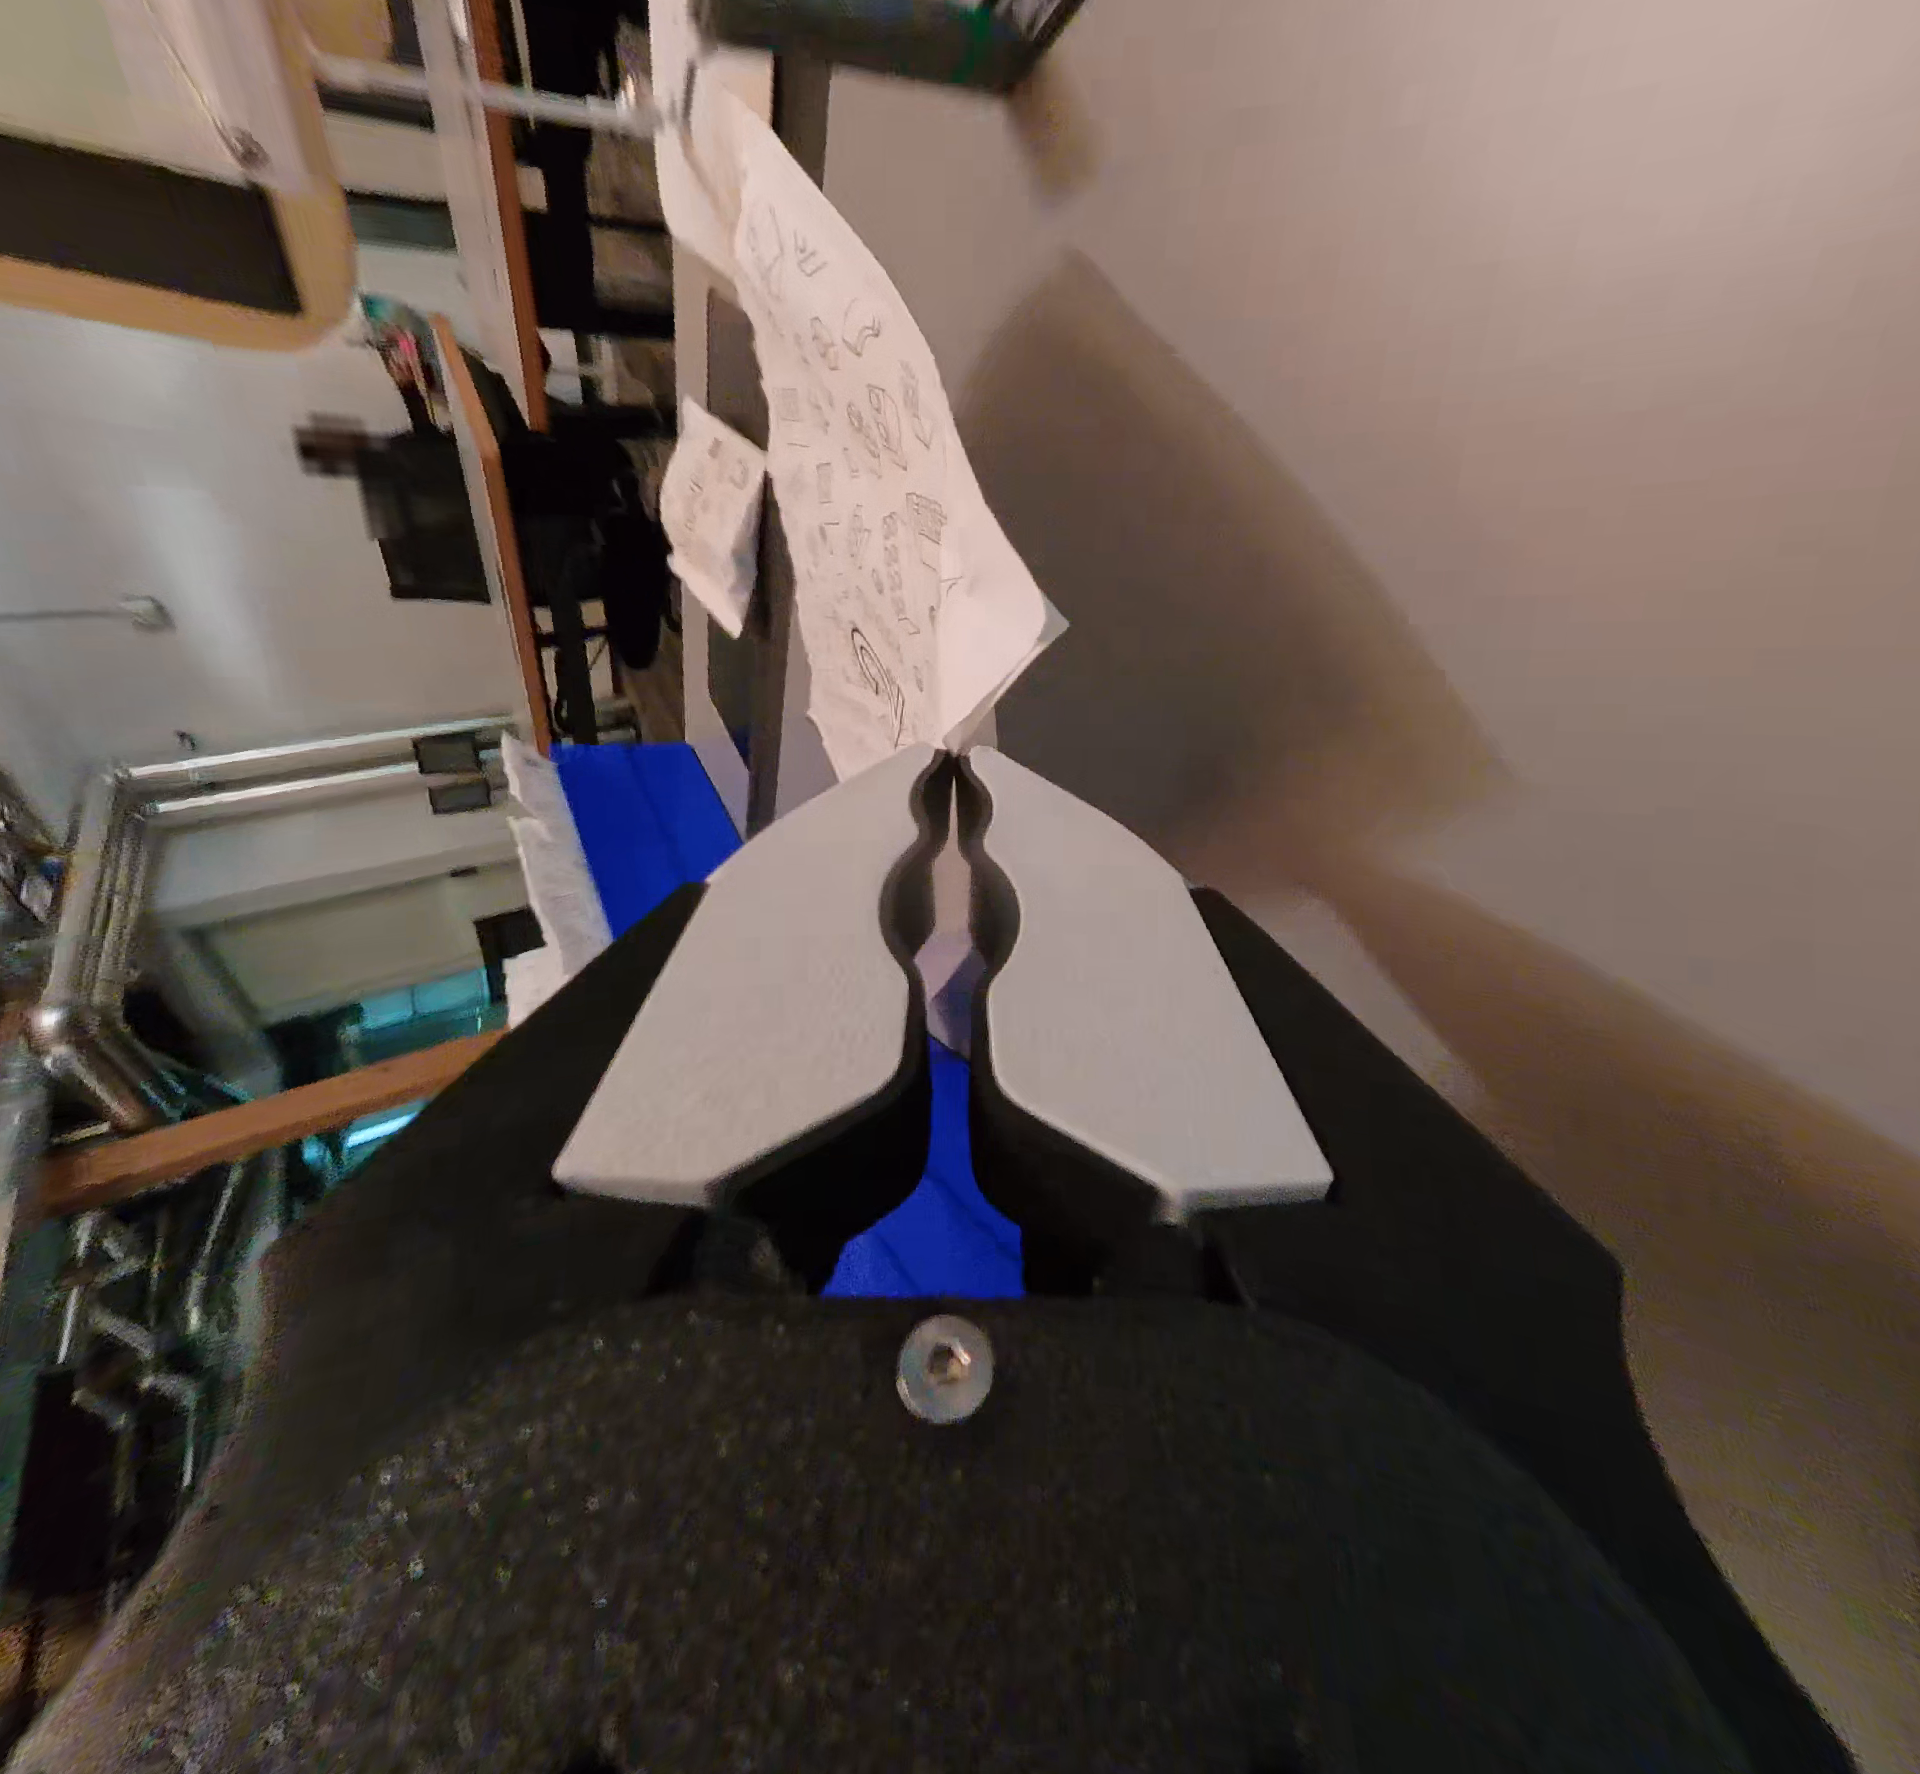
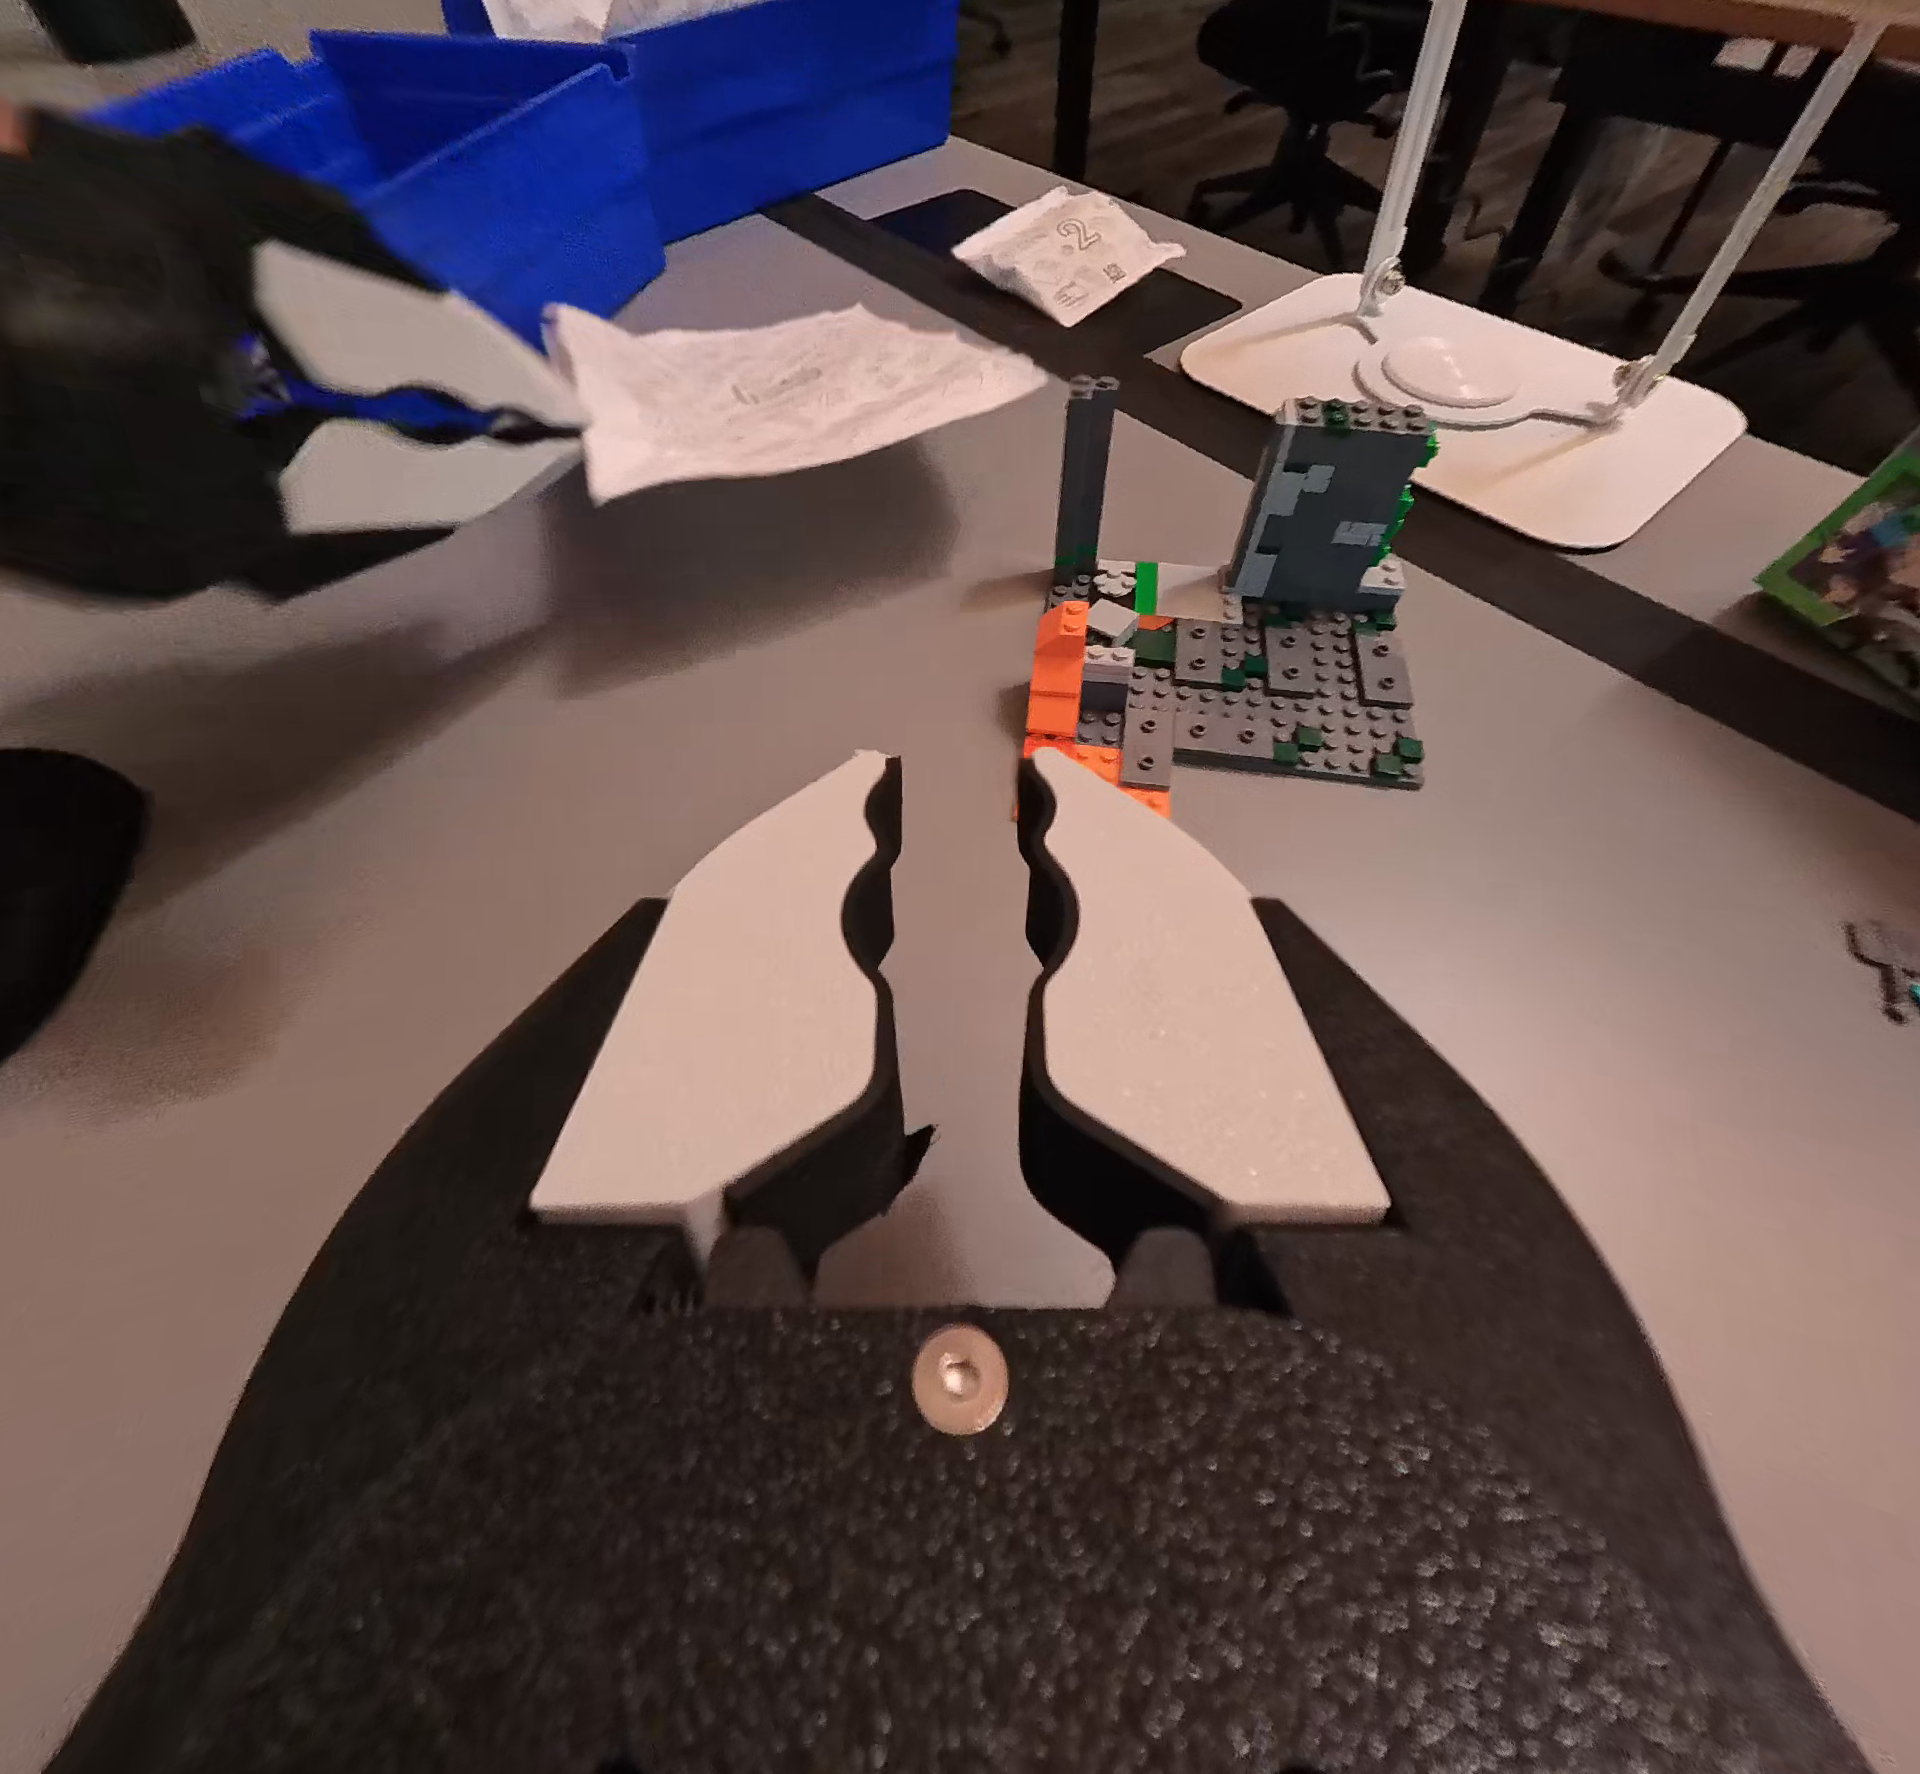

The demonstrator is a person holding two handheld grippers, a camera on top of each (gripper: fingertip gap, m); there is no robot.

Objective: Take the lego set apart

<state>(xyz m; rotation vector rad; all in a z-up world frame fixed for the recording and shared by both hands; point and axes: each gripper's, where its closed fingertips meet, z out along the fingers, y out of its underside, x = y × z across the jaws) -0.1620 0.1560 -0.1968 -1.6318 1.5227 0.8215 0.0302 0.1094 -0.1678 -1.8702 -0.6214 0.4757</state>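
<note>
My left gripper [image 1: 961, 760] is shut on the corner of a white printed paper bag [image 1: 883, 498] and holds it in the air over the grey table; this view is rolled sideways. In the right wrist view the left gripper [image 2: 551, 394] shows at the left with the paper bag [image 2: 790, 394] hanging from it. My right gripper [image 2: 956, 779] is open and empty, low over the table. The lego set [image 2: 1236, 644] stands just ahead and right of it: a grey studded baseplate with orange bricks, a dark thin pillar and a grey-blue wall.
Blue bins [image 2: 644, 124] stand at the back left, one with white paper bags in it. A small white numbered bag [image 2: 1070, 254] lies behind the set. A white lamp base [image 2: 1475, 405] is at the back right, a green box [image 2: 1860, 571] at the right edge. Spacing between my two grippers at the tips: around 20 cm. The left gripper is farther from the lego set [image 2: 1236, 644], some 25 cm, than the right, some 20 cm.
</note>
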